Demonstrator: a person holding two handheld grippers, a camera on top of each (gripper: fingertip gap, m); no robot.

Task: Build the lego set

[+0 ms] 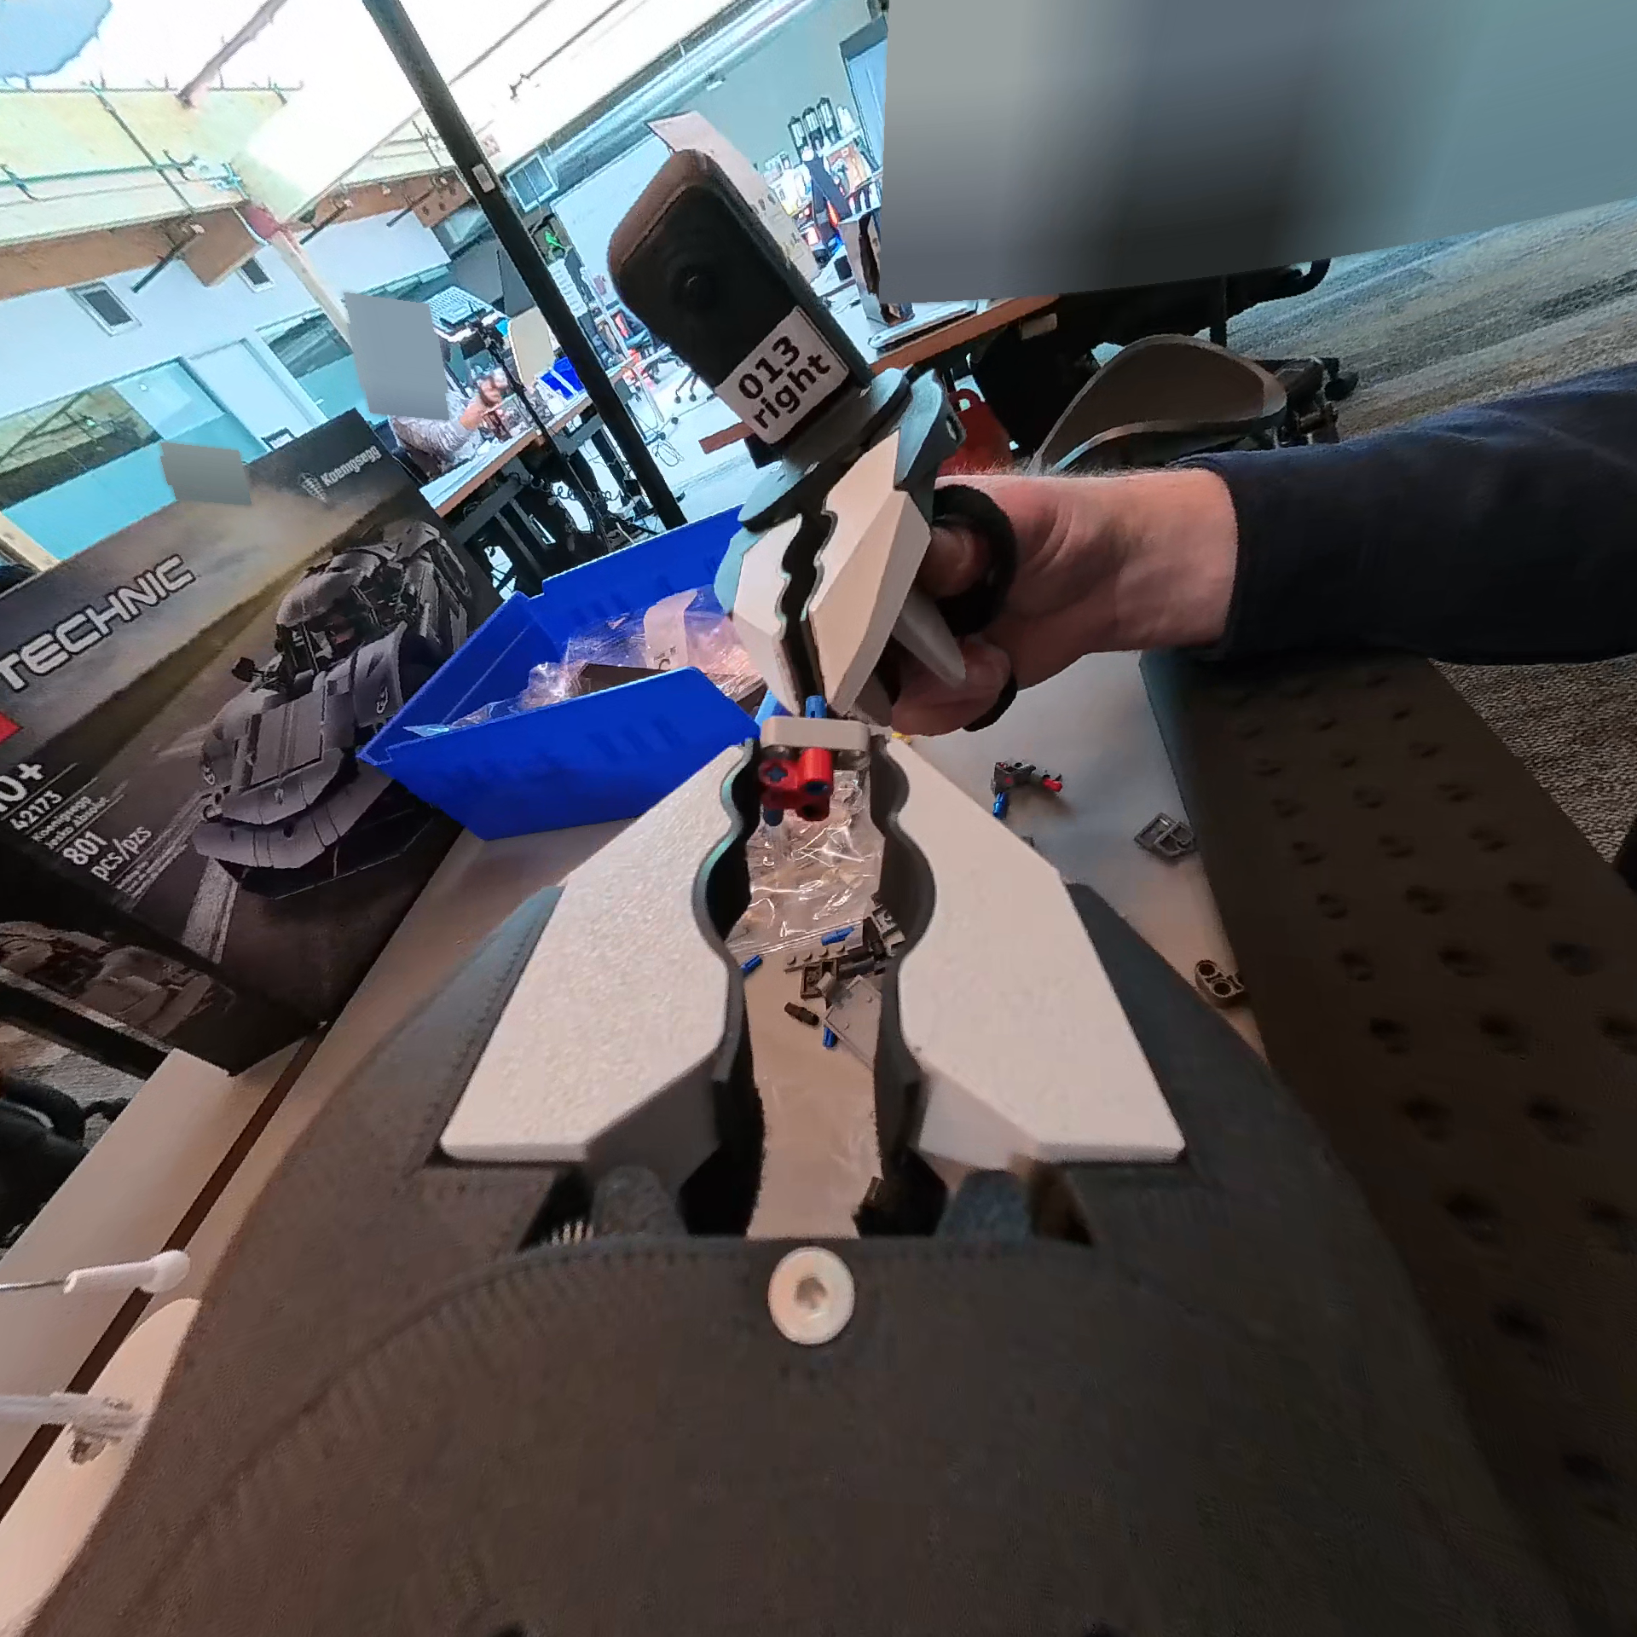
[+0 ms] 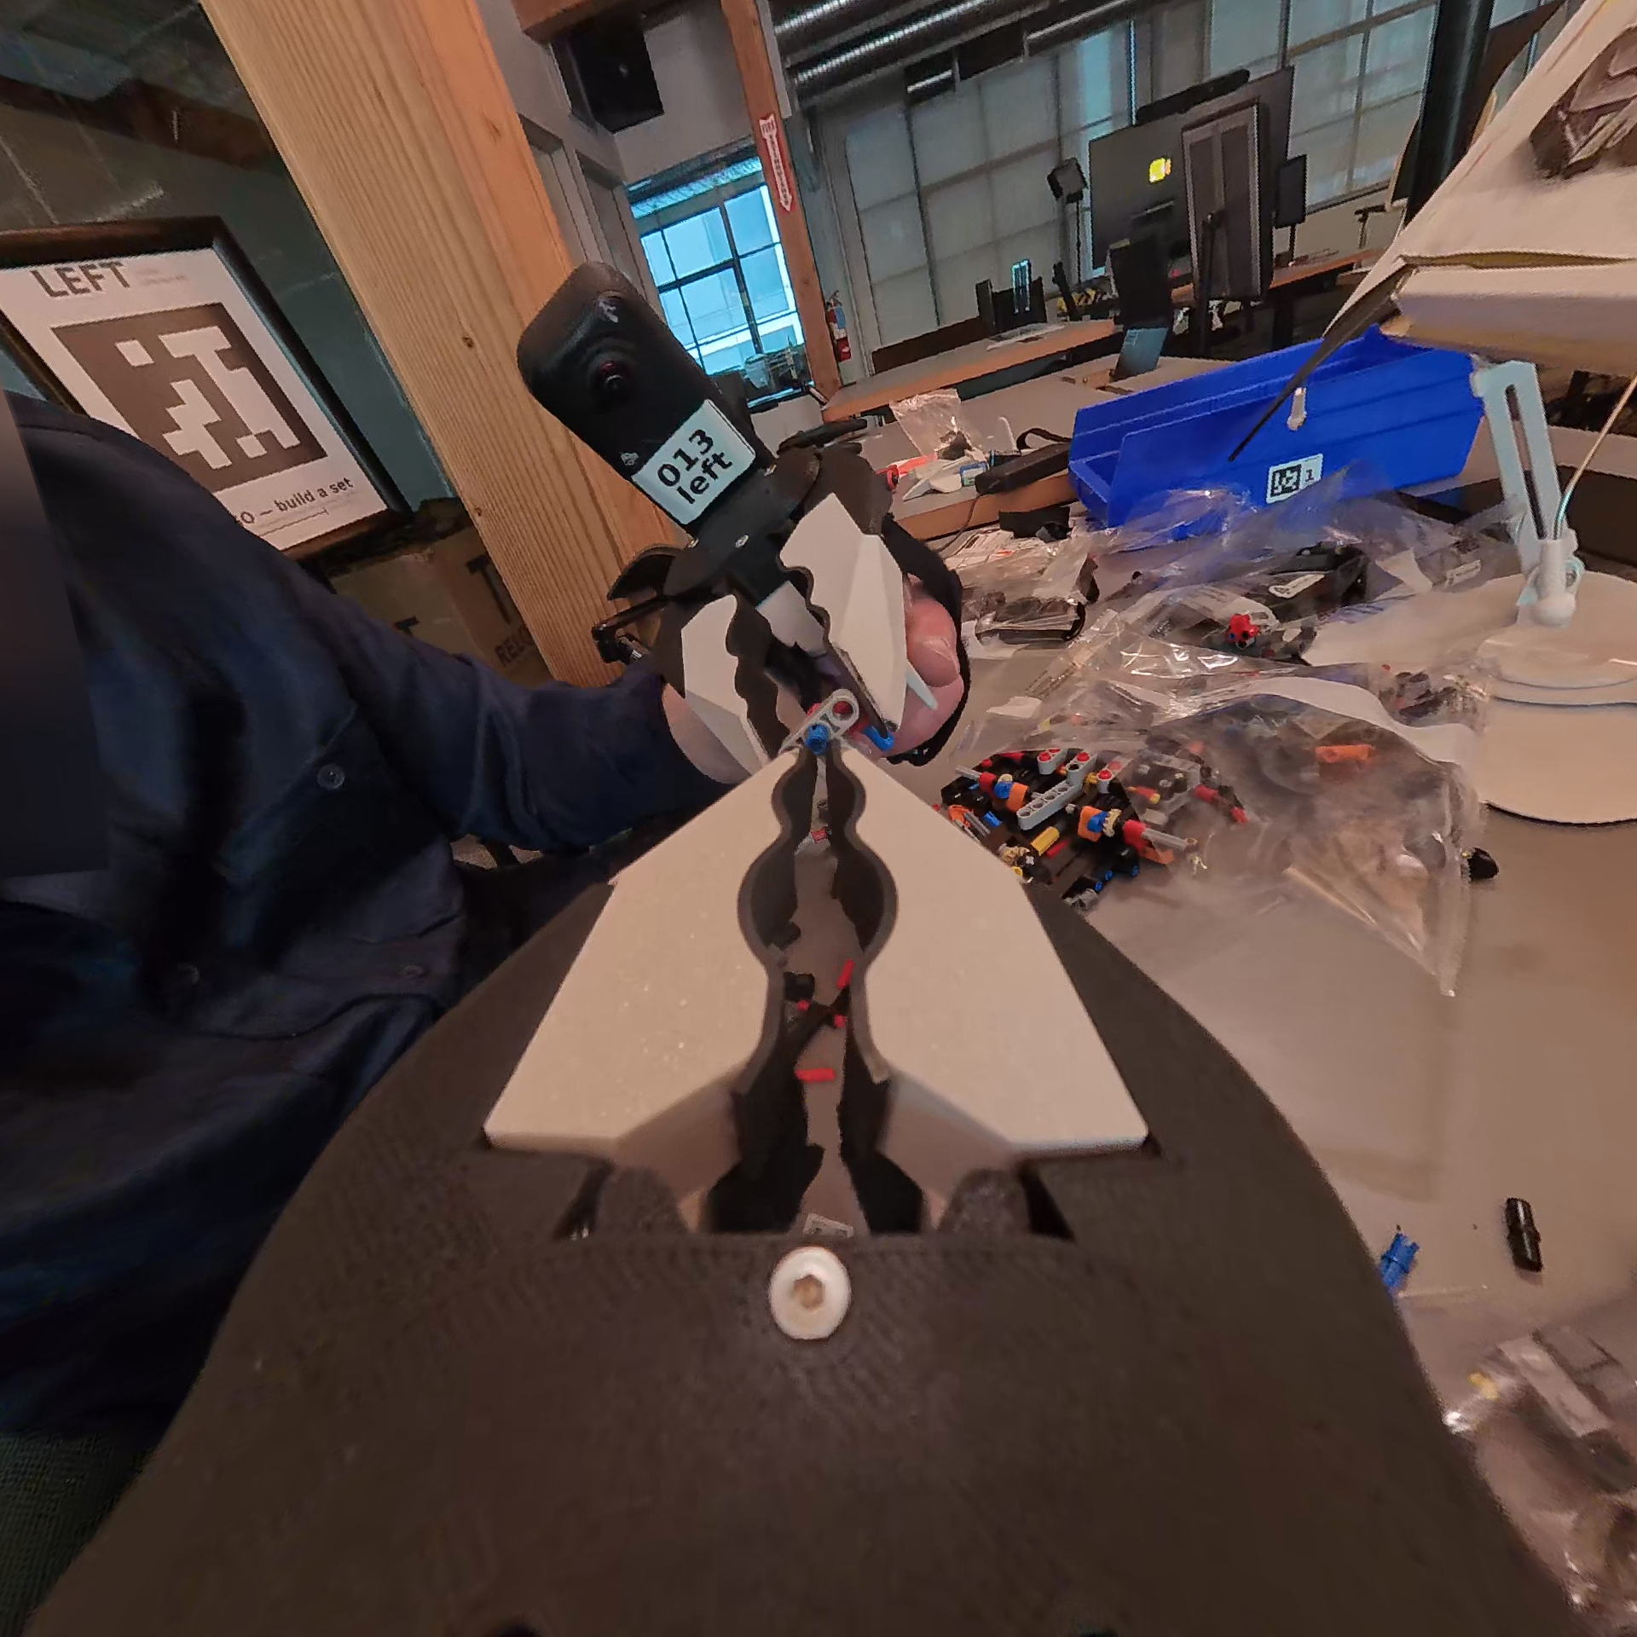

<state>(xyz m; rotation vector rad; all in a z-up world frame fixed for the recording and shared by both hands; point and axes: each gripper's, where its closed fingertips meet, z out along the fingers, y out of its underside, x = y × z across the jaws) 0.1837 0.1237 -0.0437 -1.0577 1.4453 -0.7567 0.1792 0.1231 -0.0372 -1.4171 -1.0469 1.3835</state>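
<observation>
My left gripper (image 1: 810, 755) is shut on a small sub-assembly, gripping the ends of a short light-grey beam (image 1: 810, 733) with a red connector (image 1: 791, 784) hanging under it. My right gripper (image 1: 810, 695) comes down from above, tip to tip with the left. It is shut on a small blue pin (image 1: 815, 706) that touches the beam's top. In the right wrist view, my right gripper (image 2: 812, 755) pinches the blue pin (image 2: 817, 740) against a hole of the grey beam (image 2: 834, 713), which the left gripper (image 2: 824, 728) holds above the table.
A blue bin (image 1: 567, 744) with plastic bags and the dark set box (image 1: 177, 753) stand to the left. Loose pieces (image 1: 841, 965) lie under the grippers. A partly built model (image 2: 1090, 815), parts bags (image 2: 1284, 762), another blue bin (image 2: 1276, 425) and a white lamp base (image 2: 1559, 709) lie to the right. The grippers are tip to tip, or close to it. Left tips and right tips are each some 20 cm from the partly built model (image 2: 1090, 815).
</observation>
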